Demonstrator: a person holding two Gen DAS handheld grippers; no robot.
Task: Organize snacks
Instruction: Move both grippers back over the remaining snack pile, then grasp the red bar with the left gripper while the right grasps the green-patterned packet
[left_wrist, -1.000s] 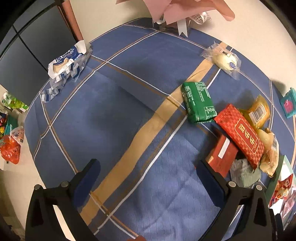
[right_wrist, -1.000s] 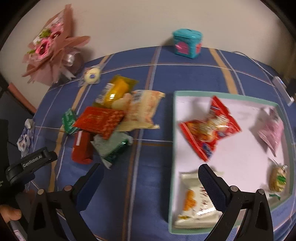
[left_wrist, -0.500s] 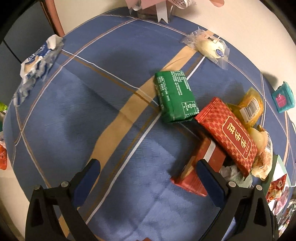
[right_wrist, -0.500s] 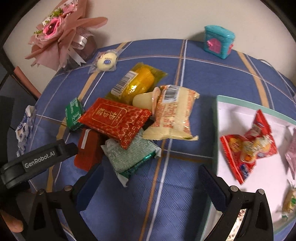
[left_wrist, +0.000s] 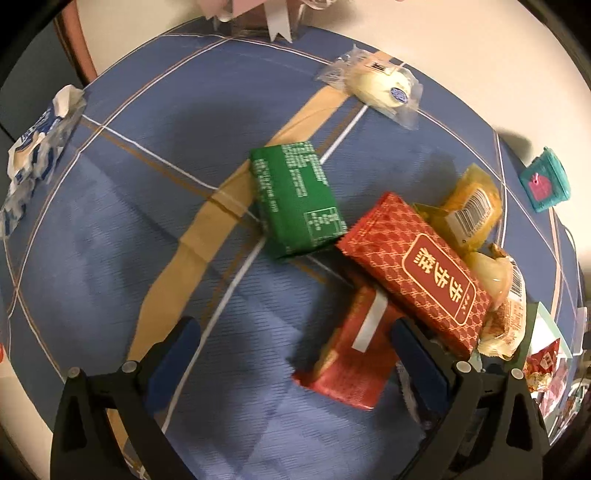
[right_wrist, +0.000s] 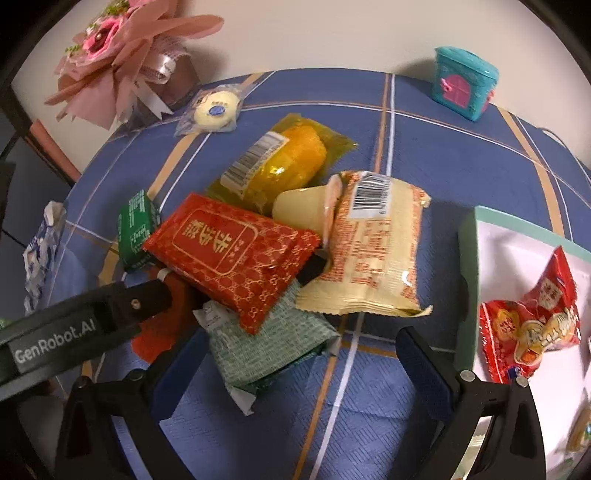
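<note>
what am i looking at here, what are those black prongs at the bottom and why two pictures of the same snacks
The prongs are two-finger grippers, one in each of a person's hands. Each carries a camera looking along its jaws, hence two views of one pile. The left gripper and right gripper are both open and hold nothing. On the blue tablecloth lie a red patterned packet, a green packet, a yellow snack and a cream packet. At right, a tray holds a red bag.
</note>
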